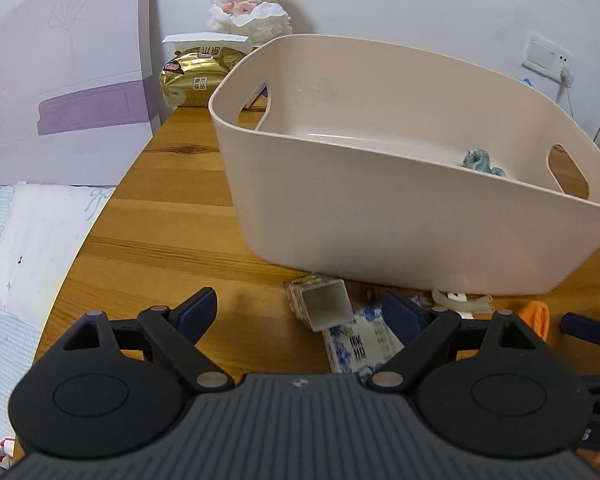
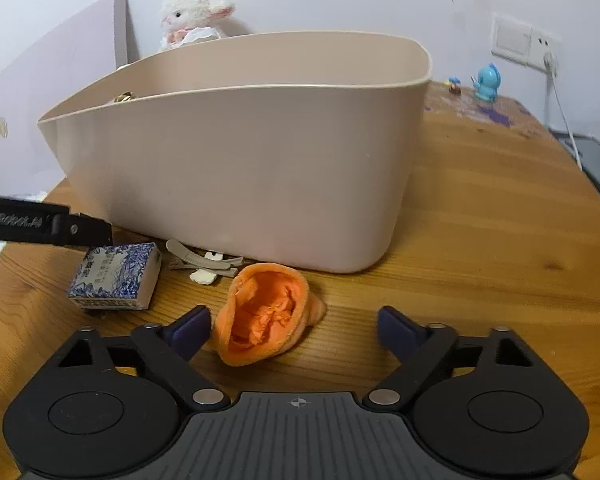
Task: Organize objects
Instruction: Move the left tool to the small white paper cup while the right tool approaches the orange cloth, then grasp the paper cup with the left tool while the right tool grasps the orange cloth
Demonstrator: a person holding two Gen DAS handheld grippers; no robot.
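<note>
Jaws wide, both grippers; orange sock [image 2: 266, 314] btwn right's.

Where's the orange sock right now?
In the right wrist view the orange sock lies on the table, just ahead of the open right tongs, in front of the bin.

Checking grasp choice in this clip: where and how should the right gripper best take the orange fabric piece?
Probably by its raised rim. The orange fabric piece lies on the table with its opening facing the open right gripper and nearer its left finger. Coming in low from the front, shifted slightly left, one finger could go inside the opening and the other outside, pinching the soft wall.
</note>
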